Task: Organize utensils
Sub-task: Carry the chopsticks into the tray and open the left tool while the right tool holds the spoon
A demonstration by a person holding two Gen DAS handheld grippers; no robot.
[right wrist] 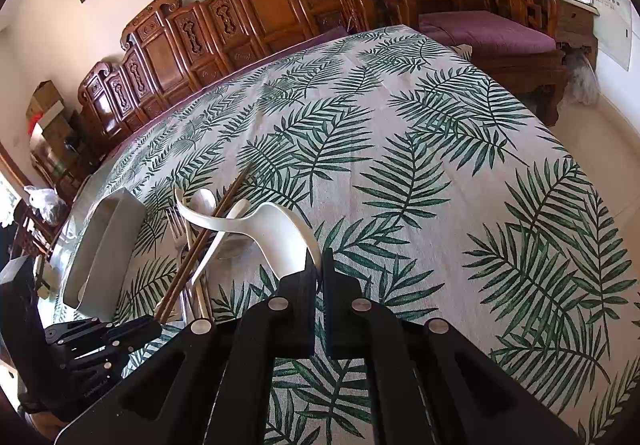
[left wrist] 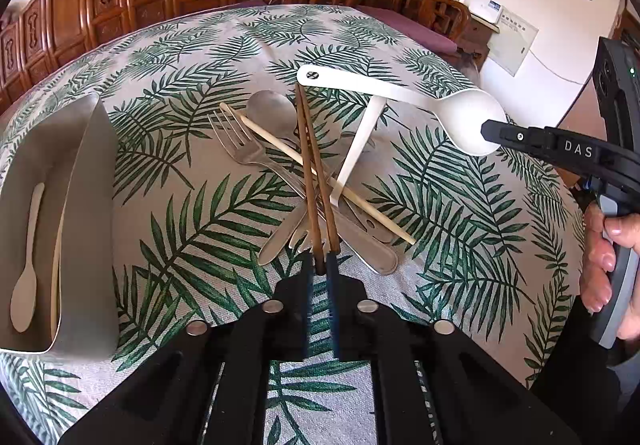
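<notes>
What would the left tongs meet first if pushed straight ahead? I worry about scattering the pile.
The left tongs, shut on the brown chopsticks, point straight into the utensil pile. They would probably meet the metal spoon handle and knife lying just beyond the tips first, though depth is unclear.

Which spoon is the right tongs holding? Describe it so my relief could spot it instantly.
Start at the pile of cutlery mid-table on the palm-leaf tablecloth, right of the grey tray. The white spoon is lifted above that pile, its bowl pinched in the right tongs. Unlike the metal spoon beneath, it is matte white with a holed flat handle.
</notes>
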